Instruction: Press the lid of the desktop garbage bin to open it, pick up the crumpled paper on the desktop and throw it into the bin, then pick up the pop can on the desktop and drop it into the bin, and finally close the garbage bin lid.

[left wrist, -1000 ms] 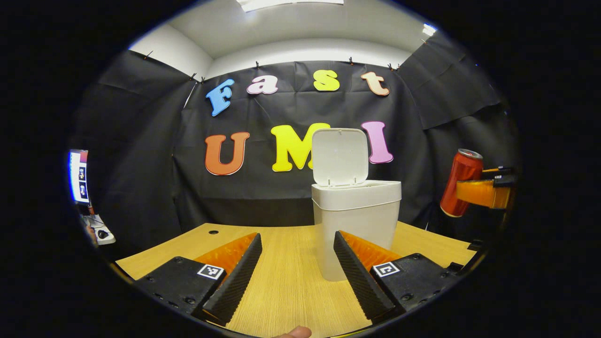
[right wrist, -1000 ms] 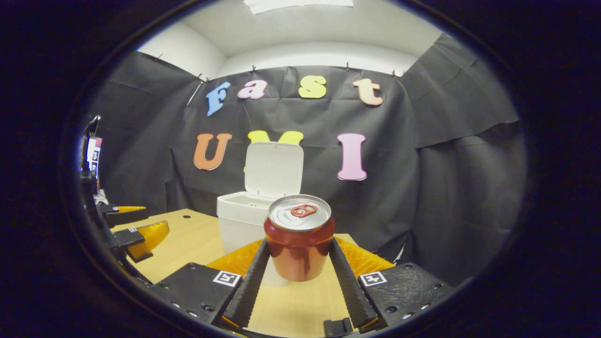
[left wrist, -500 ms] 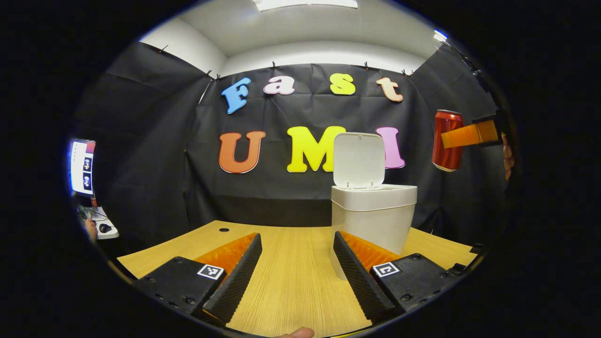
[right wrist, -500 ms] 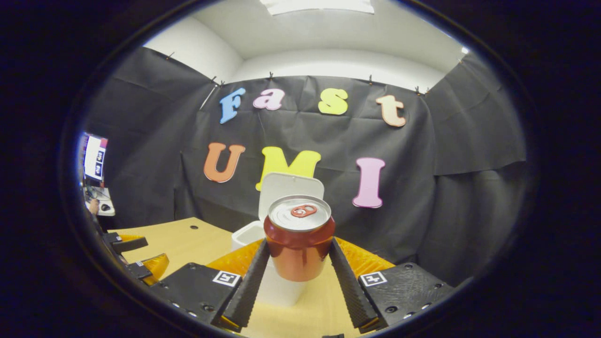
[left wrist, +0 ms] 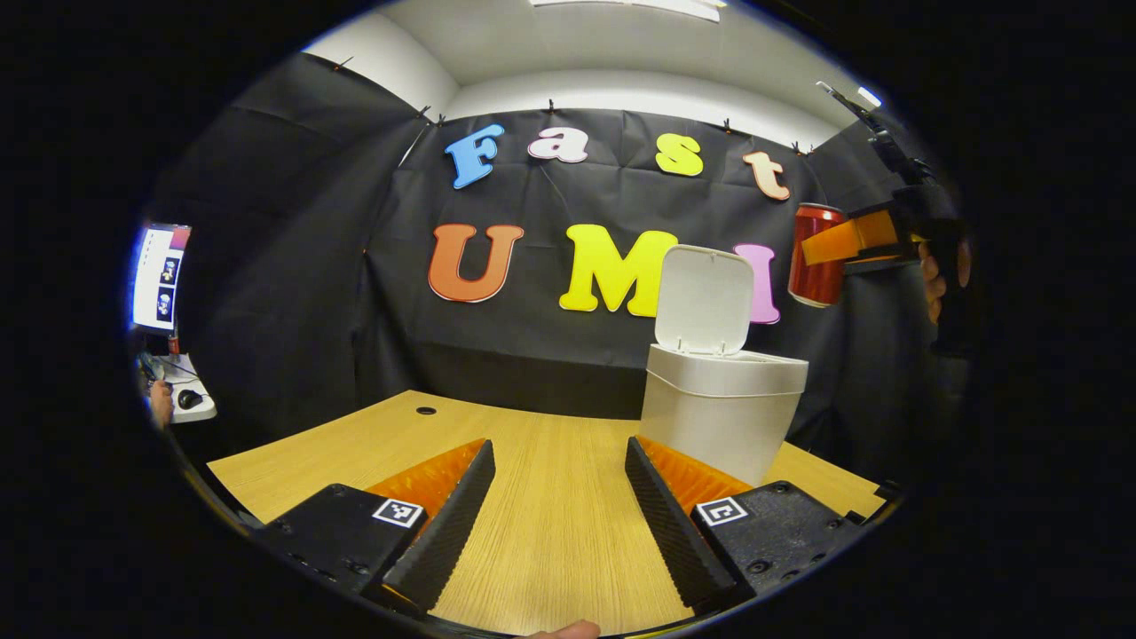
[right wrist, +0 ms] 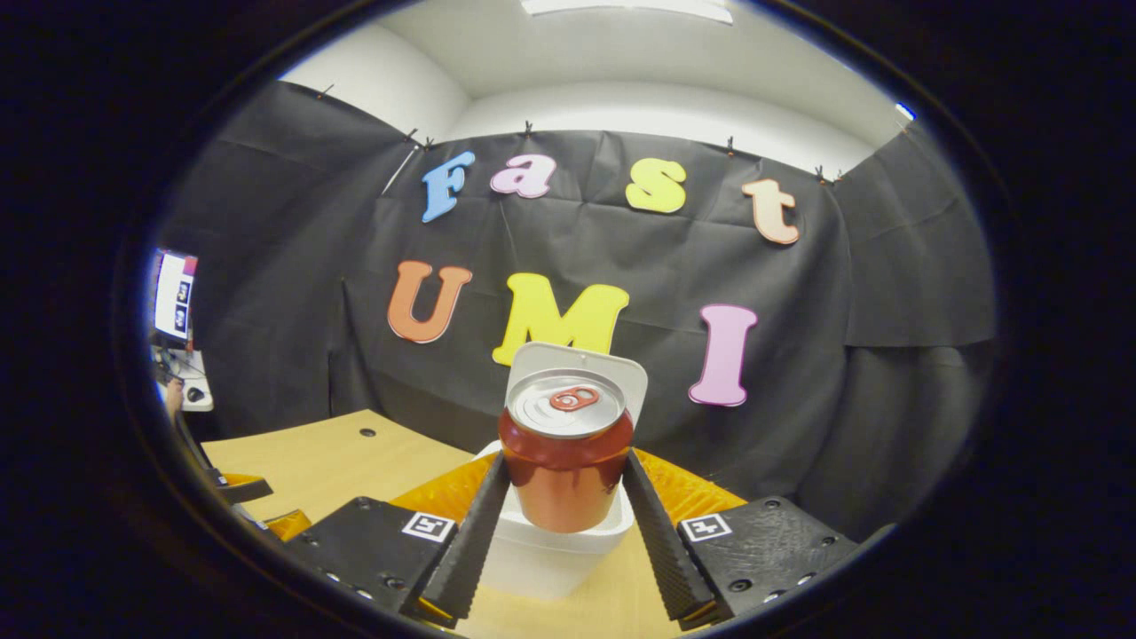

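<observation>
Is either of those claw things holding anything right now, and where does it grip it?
The right gripper holds the can upright, one finger pressed on each side of its body. The left gripper is open and holds nothing.

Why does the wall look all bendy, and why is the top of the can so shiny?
In both views the fisheye lens bows the wall's edges. In the right gripper view the ceiling light glints off the pop can lid, held in the right gripper. In the left gripper view the bin looks sharp.
</observation>
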Action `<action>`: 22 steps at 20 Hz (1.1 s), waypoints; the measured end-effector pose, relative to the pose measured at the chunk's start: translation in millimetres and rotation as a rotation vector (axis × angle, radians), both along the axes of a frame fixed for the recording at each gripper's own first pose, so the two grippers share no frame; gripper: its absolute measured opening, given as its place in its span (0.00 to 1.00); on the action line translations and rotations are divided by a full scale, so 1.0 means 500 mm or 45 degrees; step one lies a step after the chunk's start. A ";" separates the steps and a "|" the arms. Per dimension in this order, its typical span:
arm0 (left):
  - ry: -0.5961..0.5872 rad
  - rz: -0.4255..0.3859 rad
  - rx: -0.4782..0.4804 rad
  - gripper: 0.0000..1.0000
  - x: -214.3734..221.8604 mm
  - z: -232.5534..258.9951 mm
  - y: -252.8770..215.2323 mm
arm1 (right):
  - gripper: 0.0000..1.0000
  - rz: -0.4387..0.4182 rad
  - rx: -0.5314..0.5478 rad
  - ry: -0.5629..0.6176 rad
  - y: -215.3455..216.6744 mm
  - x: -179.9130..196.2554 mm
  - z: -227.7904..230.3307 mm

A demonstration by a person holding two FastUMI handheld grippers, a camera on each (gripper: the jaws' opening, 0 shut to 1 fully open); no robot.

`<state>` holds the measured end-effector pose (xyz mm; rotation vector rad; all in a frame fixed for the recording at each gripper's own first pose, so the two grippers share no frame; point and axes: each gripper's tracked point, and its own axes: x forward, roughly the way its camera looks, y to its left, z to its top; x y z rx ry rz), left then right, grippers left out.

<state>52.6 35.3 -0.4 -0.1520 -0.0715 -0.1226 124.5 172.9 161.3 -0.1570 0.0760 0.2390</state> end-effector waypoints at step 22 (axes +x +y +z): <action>0.135 0.007 0.140 0.96 0.028 -0.058 0.024 | 0.79 -0.125 0.092 0.294 0.059 0.320 -0.083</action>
